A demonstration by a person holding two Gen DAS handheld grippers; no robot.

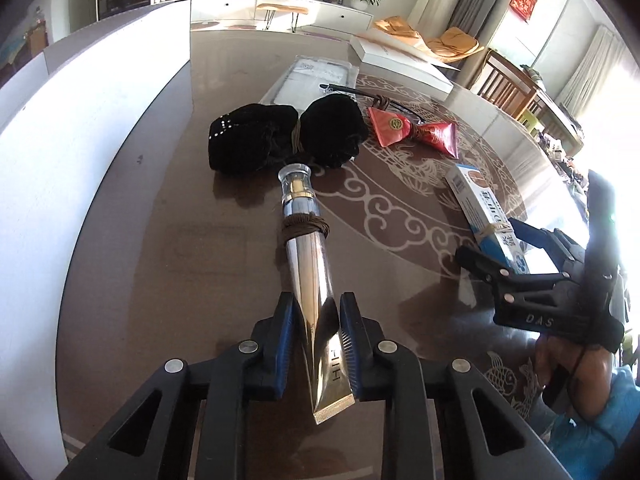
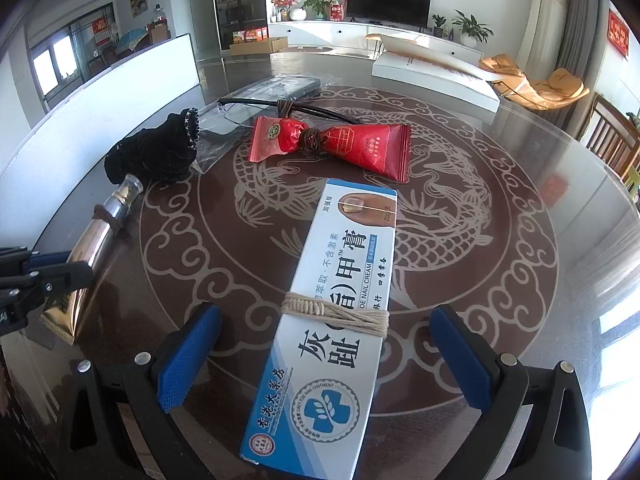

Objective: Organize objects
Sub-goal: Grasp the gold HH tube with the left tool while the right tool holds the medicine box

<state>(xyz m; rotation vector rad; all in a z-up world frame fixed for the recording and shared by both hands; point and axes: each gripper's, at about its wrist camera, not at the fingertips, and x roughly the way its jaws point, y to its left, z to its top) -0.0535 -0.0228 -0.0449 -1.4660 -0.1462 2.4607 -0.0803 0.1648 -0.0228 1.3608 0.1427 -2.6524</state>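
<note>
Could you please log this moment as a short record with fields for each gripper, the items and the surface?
left gripper: shut on the silver tube, near its crimped end
right gripper: open, astride the nail cream box, pads clear of it
other items: black pouch, red sachet, glasses
surface: brown patterned table

A home living room, with dining space; a flat television (image 2: 389, 0) stands on a long white low cabinet (image 2: 360, 36) against the far wall; potted plants (image 2: 472, 28) and a vase of flowers (image 2: 285, 3) line that cabinet; grey curtains (image 2: 576, 12) hang at the right; orange lounge chairs (image 2: 536, 84) sit near them; wooden dining chairs (image 2: 612, 140) flank a round glass-topped table (image 2: 520, 208) with a dragon pattern; a red ornament (image 2: 618, 34) hangs on the wall.
</note>
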